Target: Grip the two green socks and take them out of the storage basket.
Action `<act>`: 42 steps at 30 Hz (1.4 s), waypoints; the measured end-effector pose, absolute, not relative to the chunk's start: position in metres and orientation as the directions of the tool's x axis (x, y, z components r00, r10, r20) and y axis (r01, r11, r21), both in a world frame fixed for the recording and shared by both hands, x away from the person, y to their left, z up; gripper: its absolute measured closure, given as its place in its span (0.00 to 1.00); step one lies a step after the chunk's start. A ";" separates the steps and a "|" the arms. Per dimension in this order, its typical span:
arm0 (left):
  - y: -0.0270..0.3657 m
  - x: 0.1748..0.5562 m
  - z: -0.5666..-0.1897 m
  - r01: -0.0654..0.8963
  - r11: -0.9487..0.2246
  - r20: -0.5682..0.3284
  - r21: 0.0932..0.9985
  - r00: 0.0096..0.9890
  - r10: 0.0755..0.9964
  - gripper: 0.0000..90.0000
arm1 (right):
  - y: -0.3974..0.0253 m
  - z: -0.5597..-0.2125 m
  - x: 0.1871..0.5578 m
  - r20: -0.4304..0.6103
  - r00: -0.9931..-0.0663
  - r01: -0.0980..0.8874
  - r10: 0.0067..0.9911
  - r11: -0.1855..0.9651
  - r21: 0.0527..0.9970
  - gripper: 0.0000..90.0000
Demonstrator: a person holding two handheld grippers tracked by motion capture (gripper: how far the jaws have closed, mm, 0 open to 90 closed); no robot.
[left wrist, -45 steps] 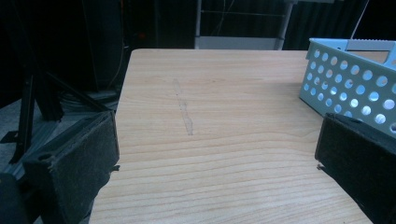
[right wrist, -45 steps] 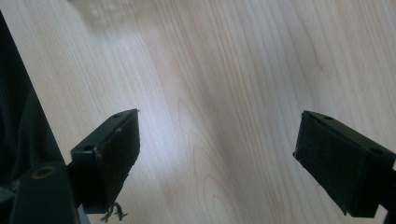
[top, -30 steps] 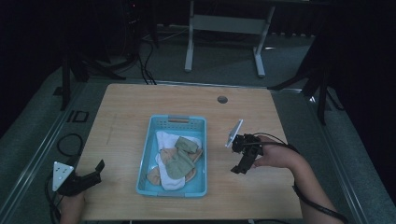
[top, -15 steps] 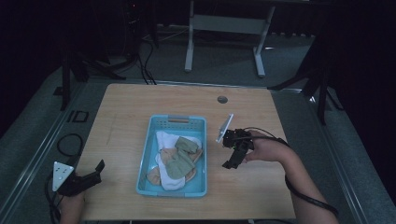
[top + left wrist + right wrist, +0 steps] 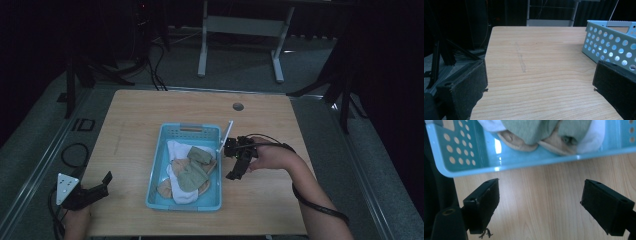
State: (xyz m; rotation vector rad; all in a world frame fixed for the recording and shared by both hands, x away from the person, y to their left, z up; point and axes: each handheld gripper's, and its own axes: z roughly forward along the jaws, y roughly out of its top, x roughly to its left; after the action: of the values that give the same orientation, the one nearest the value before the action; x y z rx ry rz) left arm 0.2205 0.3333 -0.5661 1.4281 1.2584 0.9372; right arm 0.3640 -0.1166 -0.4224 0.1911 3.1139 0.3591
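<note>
Our right gripper (image 5: 234, 171) hovers, jaws spread, just right of the blue basket (image 5: 156, 176) of socks (image 5: 190, 172). Our left gripper (image 5: 102, 182) rests spread at the worktop's (image 5: 150, 112) near-left corner.

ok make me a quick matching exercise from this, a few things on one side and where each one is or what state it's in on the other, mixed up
Things:
1. socks
2. left gripper
3. right gripper
4. basket

Places or states:
A. open, by the table's near left corner
B. light blue, in the middle of the table
C. piled inside the basket
D. open, just right of the basket's rim

Pairs: 1-C, 2-A, 3-D, 4-B
</note>
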 end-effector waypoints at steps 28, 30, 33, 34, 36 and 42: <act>0.334 0.220 -0.566 0.231 0.010 -0.052 0.973 0.177 0.983 0.00 | -0.062 -0.439 0.371 0.037 -0.998 0.055 0.047 0.970 0.236 0.19; 0.334 0.220 -0.566 0.231 0.010 -0.052 0.973 0.177 0.983 0.00 | -0.060 -0.442 0.373 0.045 -0.998 0.054 0.044 0.972 0.231 0.21; 0.334 0.220 -0.566 0.231 0.010 -0.052 0.973 0.179 0.983 0.00 | -0.058 -0.447 0.376 0.040 -0.998 0.057 0.049 0.973 0.223 0.21; 0.334 0.220 -0.566 0.231 0.010 -0.052 0.973 0.179 0.982 0.00 | -0.058 -0.448 0.377 0.037 -0.998 0.058 0.051 0.972 0.226 0.21; 0.334 0.220 -0.566 0.231 0.009 -0.051 0.973 0.179 0.982 0.00 | -0.056 -0.451 0.380 0.042 -0.998 0.062 0.054 0.971 0.232 0.25; 0.334 0.220 -0.566 0.232 0.009 -0.052 0.973 0.181 0.982 0.00 | -0.049 -0.461 0.382 0.075 -0.996 0.059 0.042 0.969 0.239 0.36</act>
State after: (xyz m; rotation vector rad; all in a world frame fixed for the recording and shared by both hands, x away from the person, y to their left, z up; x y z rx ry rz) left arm 0.2201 0.3338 -0.5661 1.4354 1.2460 0.9273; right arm 0.3820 -0.0490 -0.4613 0.0812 3.1858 0.3901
